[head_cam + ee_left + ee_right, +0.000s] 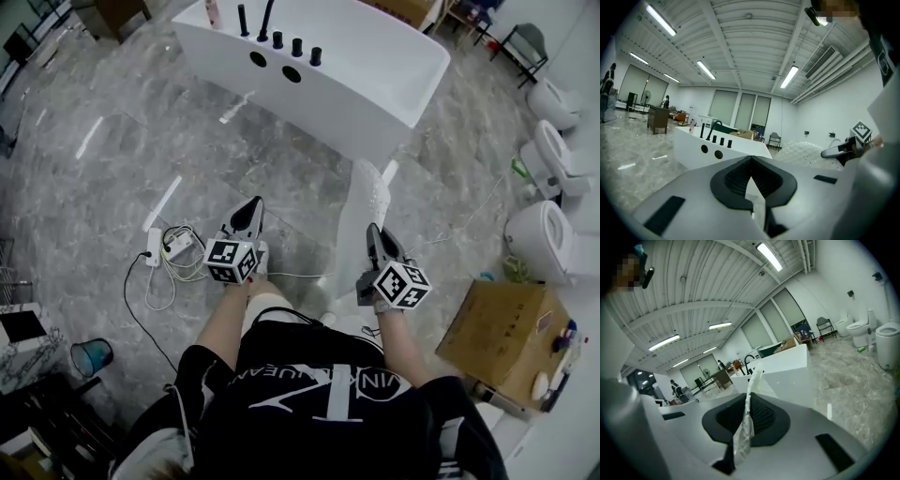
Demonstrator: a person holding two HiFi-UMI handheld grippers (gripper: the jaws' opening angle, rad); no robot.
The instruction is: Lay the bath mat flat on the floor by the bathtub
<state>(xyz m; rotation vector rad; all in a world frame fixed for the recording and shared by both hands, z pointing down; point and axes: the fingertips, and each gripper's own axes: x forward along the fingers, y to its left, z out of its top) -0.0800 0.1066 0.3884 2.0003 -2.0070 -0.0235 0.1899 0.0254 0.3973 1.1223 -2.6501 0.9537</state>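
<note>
The white bathtub (375, 84) stands on the grey marble floor ahead of me, black taps on its rim. The white bubbly bath mat (361, 211) hangs as a narrow upright strip, pinched in my right gripper (373, 232). The right gripper view shows the mat's edge (744, 427) clamped between that gripper's (749, 398) shut jaws, the tub (787, 362) beyond. My left gripper (255, 204) is held level to the left, apart from the mat, jaws together on nothing. In the left gripper view its tips (751, 158) meet; the mat (806, 150) and the tub (717, 150) lie beyond.
A power strip with coiled white cables (164, 253) lies on the floor at my left. A cardboard box (502, 337) sits at the right, with toilets (539, 234) behind it. A small blue bin (91, 356) is at the lower left.
</note>
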